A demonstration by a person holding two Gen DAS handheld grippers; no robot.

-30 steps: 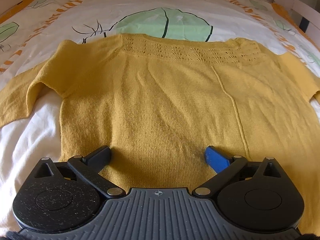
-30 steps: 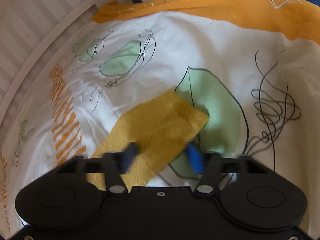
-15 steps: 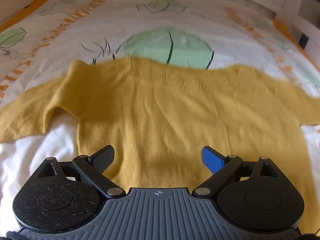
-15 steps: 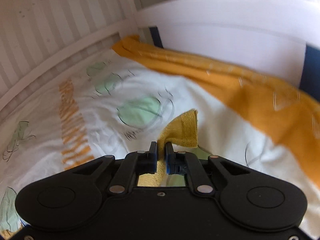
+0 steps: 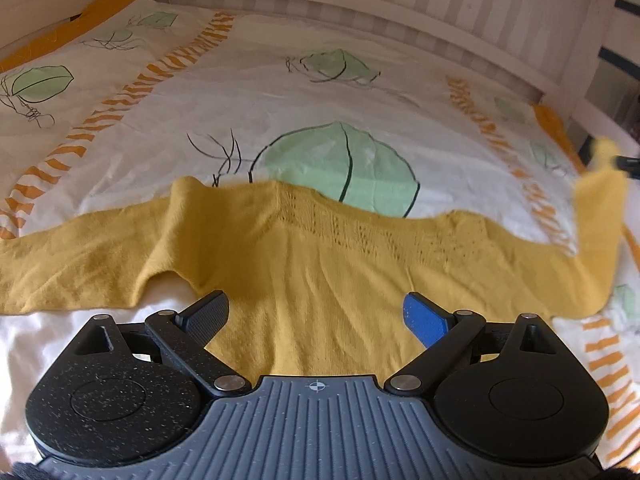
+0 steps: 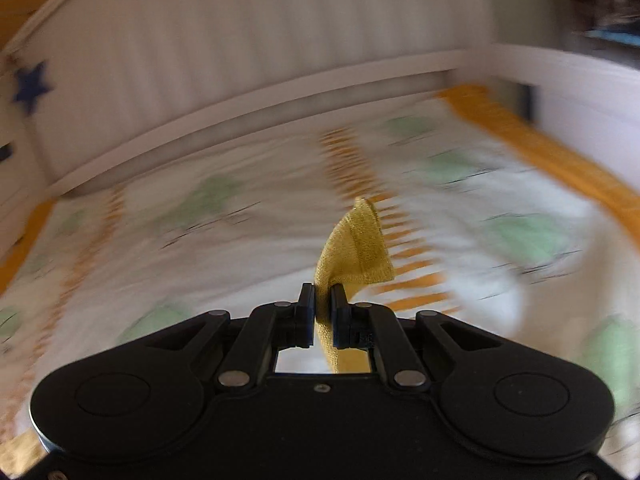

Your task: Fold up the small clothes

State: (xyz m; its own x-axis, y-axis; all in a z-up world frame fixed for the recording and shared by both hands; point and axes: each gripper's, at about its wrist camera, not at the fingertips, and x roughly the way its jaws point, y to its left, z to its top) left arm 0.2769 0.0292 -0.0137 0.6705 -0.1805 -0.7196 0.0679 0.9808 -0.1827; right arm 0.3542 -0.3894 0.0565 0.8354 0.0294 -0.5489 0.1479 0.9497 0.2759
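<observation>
Step in hand looks like the first fold: sleeve going in over the body. Yellow sweater (image 5: 320, 280) lies flat on the leaf-print bedsheet (image 5: 280, 92), neckline toward the headboard (image 5: 360, 4), other sleeve spread flat off the opposite side of the body. Right gripper (image 6: 323, 300) is clamped nearly closed on the sleeve cuff (image 6: 356, 244), cuff raised off the sheet; the view is motion-blurred. Left gripper (image 5: 316, 316) hangs over the sweater's lower body, jaws wide apart, nothing between them, not touching the knit as far as I can tell. Next move probably calls for carrying the cuff across the chest and laying it flat without dragging the body.
</observation>
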